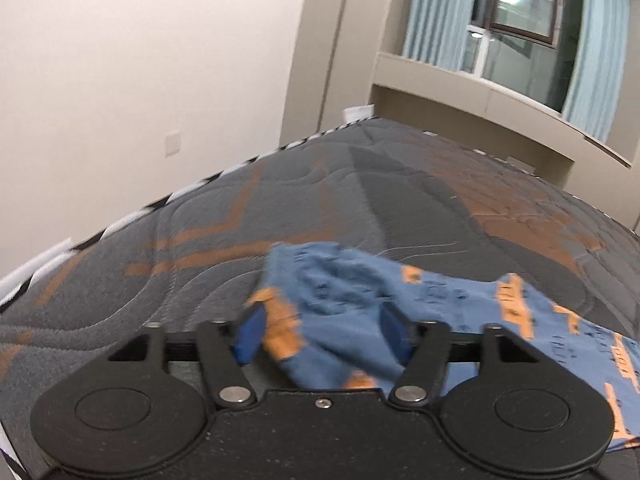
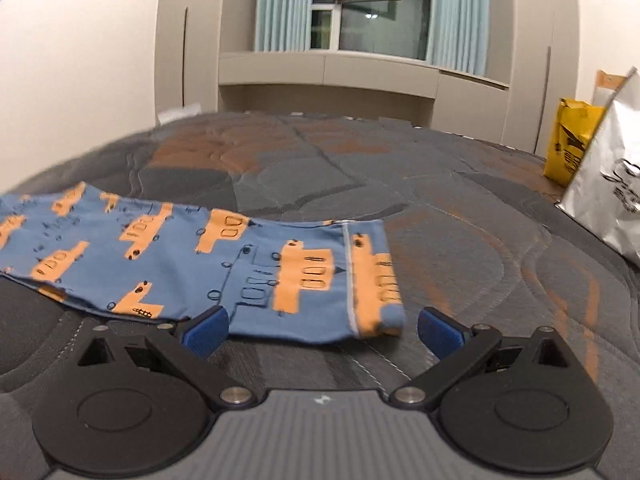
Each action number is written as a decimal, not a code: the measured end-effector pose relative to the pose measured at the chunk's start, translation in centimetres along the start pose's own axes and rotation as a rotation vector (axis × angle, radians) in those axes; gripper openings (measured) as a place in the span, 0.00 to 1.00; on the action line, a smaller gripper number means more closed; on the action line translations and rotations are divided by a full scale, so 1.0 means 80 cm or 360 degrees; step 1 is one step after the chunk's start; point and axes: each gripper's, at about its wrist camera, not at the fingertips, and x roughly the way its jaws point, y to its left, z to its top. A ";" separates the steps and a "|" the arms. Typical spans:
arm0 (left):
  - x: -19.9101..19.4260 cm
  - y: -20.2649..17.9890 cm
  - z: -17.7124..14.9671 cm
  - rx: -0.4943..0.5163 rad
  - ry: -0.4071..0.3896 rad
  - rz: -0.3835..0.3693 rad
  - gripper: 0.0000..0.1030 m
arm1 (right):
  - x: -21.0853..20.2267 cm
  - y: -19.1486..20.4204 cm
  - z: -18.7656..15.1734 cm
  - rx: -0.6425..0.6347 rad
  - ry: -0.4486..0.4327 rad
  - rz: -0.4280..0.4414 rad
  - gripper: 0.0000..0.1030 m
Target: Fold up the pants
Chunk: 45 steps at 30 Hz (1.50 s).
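The soft blue pants with orange trucks lie on the quilted grey bed. The left gripper has bunched cloth between its wide jaws; I cannot tell if it pinches. The right gripper is spread at the cuff, near a yellow bag and a silver bag.

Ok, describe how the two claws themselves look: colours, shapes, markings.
Both share one build: matte black linkage arms on silver pivot pins, two round black discs at the base, and blue ribbed pads on the fingertips. The left claw has a speckled black centre plate with a small screw. The right claw has a grey ribbed centre plate with a small white mark. No cables or sleeves show.
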 end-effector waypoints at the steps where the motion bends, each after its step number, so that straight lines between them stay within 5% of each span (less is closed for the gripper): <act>1: -0.006 -0.016 0.001 0.0031 -0.0020 -0.0016 0.80 | -0.005 -0.006 -0.001 0.0023 -0.0006 -0.0011 1.00; 6: -0.021 -0.108 0.001 0.0203 -0.0061 -0.0199 0.98 | -0.016 -0.047 -0.014 0.0201 -0.0012 0.0124 1.00; 15: 0.006 -0.346 -0.017 0.0564 -0.0036 -0.0815 0.99 | 0.010 -0.100 -0.020 0.0533 0.0134 0.0660 0.99; 20: 0.054 -0.465 -0.050 0.0849 0.0084 -0.1077 0.99 | 0.034 -0.123 -0.016 0.0728 0.0173 0.0673 0.74; 22: 0.077 -0.496 -0.067 0.0938 0.0160 -0.1112 0.99 | 0.040 -0.129 -0.017 0.0780 0.0179 0.0635 0.61; 26: 0.119 -0.534 -0.093 0.1002 0.0294 -0.1101 0.97 | 0.048 -0.134 -0.021 0.0879 0.0167 0.0607 0.59; 29: 0.137 -0.553 -0.110 0.1052 0.0279 -0.0986 0.97 | 0.049 -0.135 -0.025 0.0956 0.0128 0.0593 0.51; 30: 0.142 -0.558 -0.115 0.1063 0.0253 -0.0923 0.99 | 0.049 -0.135 -0.027 0.0993 0.0116 0.0564 0.40; 31: 0.146 -0.559 -0.118 0.1056 0.0237 -0.0910 1.00 | 0.050 -0.137 -0.028 0.1022 0.0116 0.0533 0.31; 37: 0.148 -0.557 -0.111 0.0989 0.0266 -0.0911 0.98 | 0.060 -0.144 -0.033 0.1147 0.0087 0.0473 0.15; 42: 0.128 -0.555 -0.085 0.0832 0.0266 -0.0961 0.98 | 0.046 -0.134 -0.031 0.1078 -0.0056 0.0331 0.13; 45: 0.116 -0.557 -0.070 0.0727 0.0344 -0.1076 0.98 | 0.055 -0.139 -0.035 0.1118 -0.0005 0.0364 0.13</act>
